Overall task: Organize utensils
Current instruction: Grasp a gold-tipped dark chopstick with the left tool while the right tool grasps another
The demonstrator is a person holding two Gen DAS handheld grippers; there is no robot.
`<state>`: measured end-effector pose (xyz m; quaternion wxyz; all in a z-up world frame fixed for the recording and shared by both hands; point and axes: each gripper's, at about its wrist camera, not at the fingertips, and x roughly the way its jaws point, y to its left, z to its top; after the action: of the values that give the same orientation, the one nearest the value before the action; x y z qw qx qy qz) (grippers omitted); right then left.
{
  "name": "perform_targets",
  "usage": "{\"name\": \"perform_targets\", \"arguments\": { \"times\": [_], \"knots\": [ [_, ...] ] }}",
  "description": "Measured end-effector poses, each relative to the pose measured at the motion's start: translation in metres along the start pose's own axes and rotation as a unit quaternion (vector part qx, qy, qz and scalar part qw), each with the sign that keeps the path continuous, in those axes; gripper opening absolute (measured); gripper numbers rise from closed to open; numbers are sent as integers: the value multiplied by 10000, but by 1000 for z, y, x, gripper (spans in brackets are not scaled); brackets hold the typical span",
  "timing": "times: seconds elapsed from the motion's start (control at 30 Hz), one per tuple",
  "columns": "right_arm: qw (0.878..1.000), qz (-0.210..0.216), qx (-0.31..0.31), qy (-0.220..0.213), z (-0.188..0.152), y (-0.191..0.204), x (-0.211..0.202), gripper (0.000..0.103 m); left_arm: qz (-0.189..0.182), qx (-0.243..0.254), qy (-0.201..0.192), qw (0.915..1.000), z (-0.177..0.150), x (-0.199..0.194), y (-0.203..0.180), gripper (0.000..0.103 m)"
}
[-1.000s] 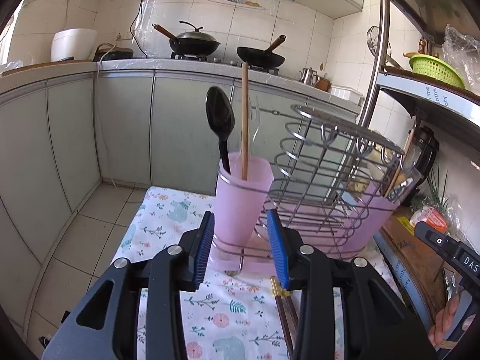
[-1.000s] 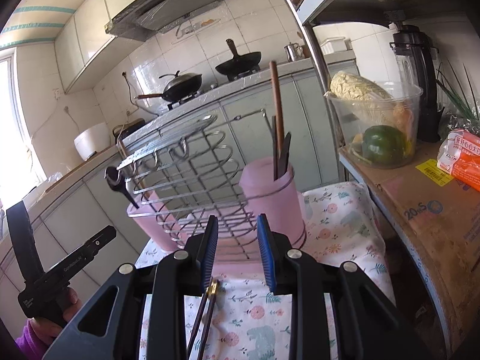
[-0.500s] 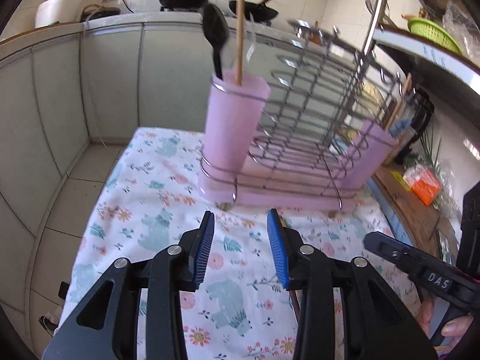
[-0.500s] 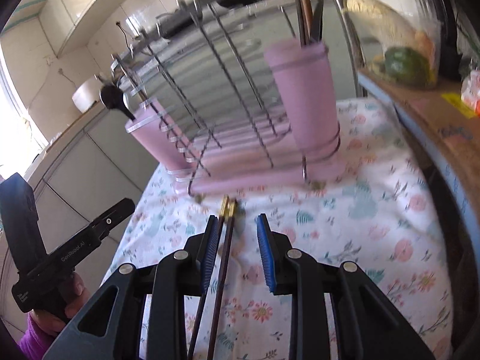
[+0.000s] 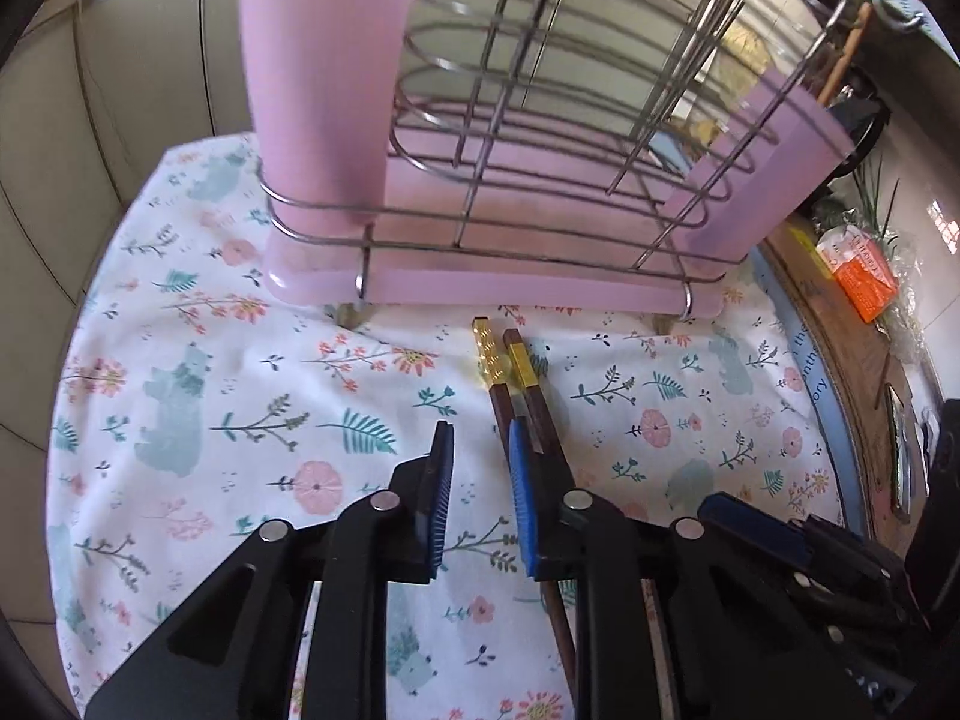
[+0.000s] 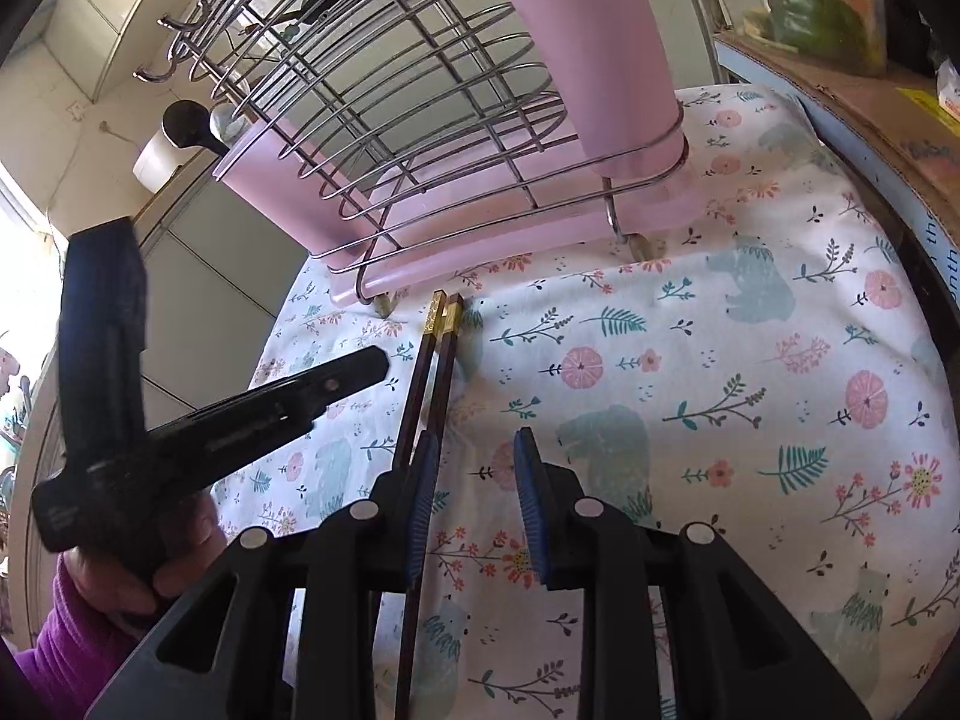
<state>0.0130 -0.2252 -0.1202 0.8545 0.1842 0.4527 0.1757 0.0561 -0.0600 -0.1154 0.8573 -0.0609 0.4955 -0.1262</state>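
On the floral cloth [image 5: 180, 360] lie two chopsticks [image 5: 510, 372]; both grippers' fingers [image 5: 441, 480] gape, gripping nothing

so the dish rack [image 5: 528, 276] sits on the tablecloth [image 5: 198, 396] at 12 o'clock, a cup [image 5: 324, 96] in its ring at 11 and a second cup [image 5: 774, 180] out at 2. The chopsticks [image 5: 510, 372] lie side by side on the cloth just in front of the rack, running back toward 6, with a cardboard box [image 5: 840, 324] off at 3
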Motion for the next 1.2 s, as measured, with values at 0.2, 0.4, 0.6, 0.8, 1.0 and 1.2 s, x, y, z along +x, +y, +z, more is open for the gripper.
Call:
{"name": "perform_targets", "arguments": {
  "times": [0.2,0.4,0.6,0.8,1.0,1.2],
  "knots": [
    [9999,0,101,101,0,-7,5,26,-173,-75,240,9995,2,21,-5,19],
    [9998,-27,69,173,2,-2,10,26,-86,-81,68,9999,-4,14,-3,7],
    [9990,152,162,395,21,9,25,26,16,-348,-63,9994,-10,-15,24,5],
    [9970,-141,107,751,49,30,52,26,308,-552,16,9980,-14,-30,51,5],
    [9923,-452,234,1126,59,35,84,26,357,-537,252,9976,-10,-30,60,5],
    [9917,-593,459,1043,51,19,72,7,240,-690,644,9952,-4,-12,67,6]
  ]
}}
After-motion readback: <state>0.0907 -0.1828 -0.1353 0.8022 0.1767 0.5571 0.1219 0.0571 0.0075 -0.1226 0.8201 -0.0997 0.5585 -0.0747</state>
